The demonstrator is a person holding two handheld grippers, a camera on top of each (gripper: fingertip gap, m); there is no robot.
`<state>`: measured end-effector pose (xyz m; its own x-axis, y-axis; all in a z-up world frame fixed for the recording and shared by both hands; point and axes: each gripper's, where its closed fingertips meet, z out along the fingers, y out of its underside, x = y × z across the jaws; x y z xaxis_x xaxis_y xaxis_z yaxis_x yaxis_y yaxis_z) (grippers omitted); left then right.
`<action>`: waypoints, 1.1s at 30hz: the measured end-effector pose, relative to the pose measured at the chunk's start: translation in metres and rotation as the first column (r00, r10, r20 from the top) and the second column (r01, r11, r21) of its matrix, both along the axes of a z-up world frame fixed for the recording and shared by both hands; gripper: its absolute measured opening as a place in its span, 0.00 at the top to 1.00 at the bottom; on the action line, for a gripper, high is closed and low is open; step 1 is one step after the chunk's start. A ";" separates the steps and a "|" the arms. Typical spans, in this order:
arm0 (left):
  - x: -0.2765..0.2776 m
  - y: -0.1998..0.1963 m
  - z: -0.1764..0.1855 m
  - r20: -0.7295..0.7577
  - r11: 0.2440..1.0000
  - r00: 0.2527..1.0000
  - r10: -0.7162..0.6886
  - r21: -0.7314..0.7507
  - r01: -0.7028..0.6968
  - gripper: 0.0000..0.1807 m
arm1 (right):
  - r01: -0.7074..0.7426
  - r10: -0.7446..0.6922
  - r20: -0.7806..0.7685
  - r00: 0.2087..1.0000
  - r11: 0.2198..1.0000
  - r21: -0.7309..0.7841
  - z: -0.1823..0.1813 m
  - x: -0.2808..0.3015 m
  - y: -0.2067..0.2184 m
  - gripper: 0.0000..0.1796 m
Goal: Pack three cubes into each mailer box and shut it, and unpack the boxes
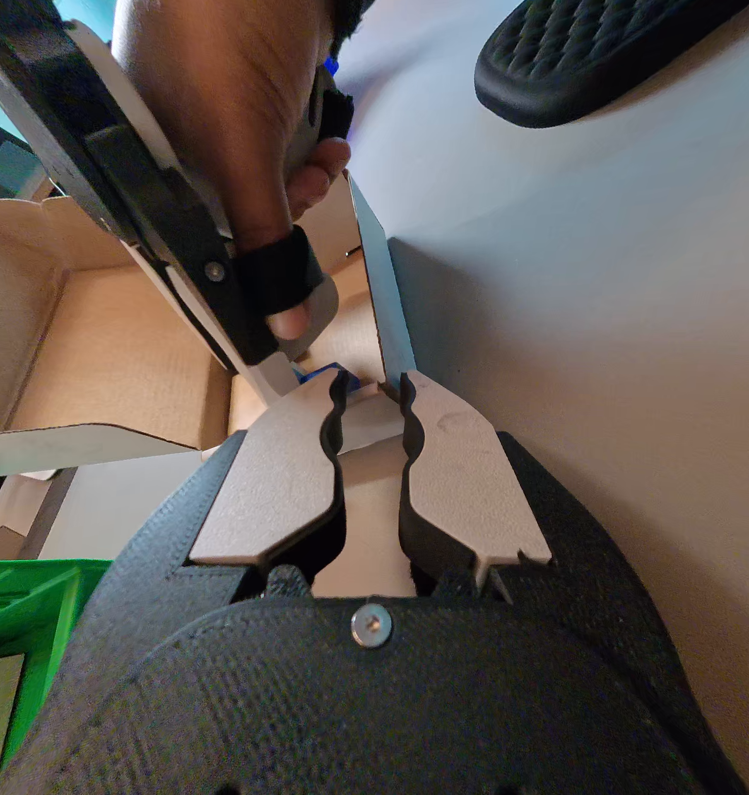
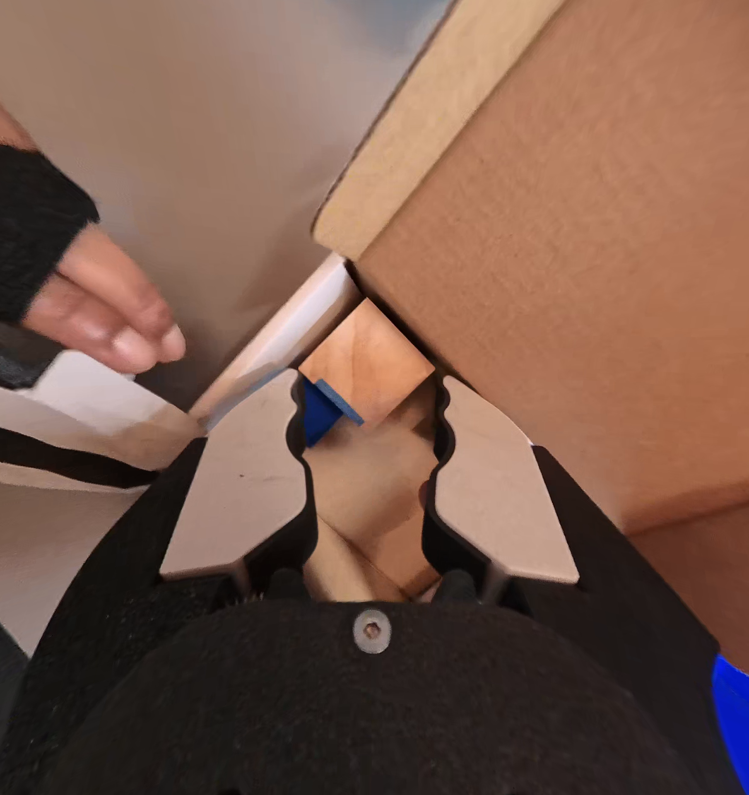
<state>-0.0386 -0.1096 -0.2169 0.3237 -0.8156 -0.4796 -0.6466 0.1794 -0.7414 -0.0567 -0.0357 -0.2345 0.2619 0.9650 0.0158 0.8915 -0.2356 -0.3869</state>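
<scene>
The left gripper (image 1: 371,387) sits at the corner of the open mailer box (image 1: 106,344), fingers apart around a cardboard flap (image 1: 366,419) without clamping it. Only this view shows the green crate (image 1: 28,602) below the box. The right wrist view alone shows the right gripper (image 2: 369,402), fingers apart inside the box, nearing a wooden cube (image 2: 366,361) beside a blue cube (image 2: 321,408).

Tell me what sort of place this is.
Probably an office or lab workbench set up for packing practice: an open cardboard mailer box on a pale table, a black mesh office chair behind it, and a green crate alongside.
</scene>
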 end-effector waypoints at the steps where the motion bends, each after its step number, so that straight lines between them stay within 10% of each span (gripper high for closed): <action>1: 0.000 0.000 0.000 -0.002 1.000 1.000 0.002 0.005 -0.002 0.87 | 0.008 -0.008 -0.018 1.000 1.000 -0.016 0.000 -0.002 -0.001 0.70; 12: -0.002 0.001 0.001 0.025 1.000 1.000 0.010 -0.027 -0.009 0.87 | -0.171 0.172 0.025 0.985 0.985 -0.014 0.003 0.033 0.006 0.90; 19: -0.001 0.000 0.001 0.023 1.000 1.000 0.004 -0.017 -0.003 0.87 | -0.145 0.144 -0.011 0.989 0.989 -0.021 0.016 0.019 -0.001 0.71; 33: -0.006 0.001 0.002 0.038 0.999 0.999 0.018 -0.038 -0.016 0.87 | -0.278 0.279 -0.080 0.957 0.960 0.027 0.048 0.007 -0.007 0.75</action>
